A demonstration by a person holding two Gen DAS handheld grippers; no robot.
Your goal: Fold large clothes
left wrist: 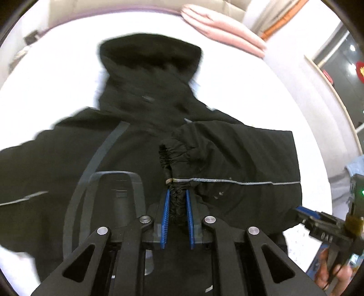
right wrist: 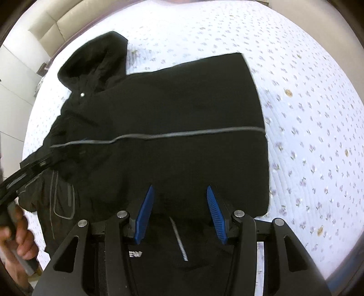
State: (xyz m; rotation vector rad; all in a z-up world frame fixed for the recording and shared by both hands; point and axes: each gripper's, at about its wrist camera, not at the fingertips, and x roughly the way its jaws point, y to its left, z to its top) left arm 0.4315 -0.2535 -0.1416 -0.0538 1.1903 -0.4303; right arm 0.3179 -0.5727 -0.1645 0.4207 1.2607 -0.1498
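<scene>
A black hooded jacket (left wrist: 141, 127) (right wrist: 173, 109) lies spread on the white flowered bed cover (right wrist: 307, 113), hood toward the headboard. One sleeve (left wrist: 238, 159) with a grey reflective stripe is folded across the body. My left gripper (left wrist: 178, 216) is shut on that sleeve's gathered elastic cuff (left wrist: 169, 164), which is bunched between the blue pads. My right gripper (right wrist: 180, 211) hovers over the jacket's lower part near its hem; its blue pads stand apart with flat fabric behind them and nothing pinched. In the left wrist view the right gripper (left wrist: 304, 213) sits at the jacket's right edge.
Folded pink bedding (left wrist: 223, 29) lies at the head of the bed. A beige headboard (right wrist: 68, 20) runs along the far side. A hand (right wrist: 16, 230) grips the other tool's handle at the left. Bare cover stretches to the right of the jacket.
</scene>
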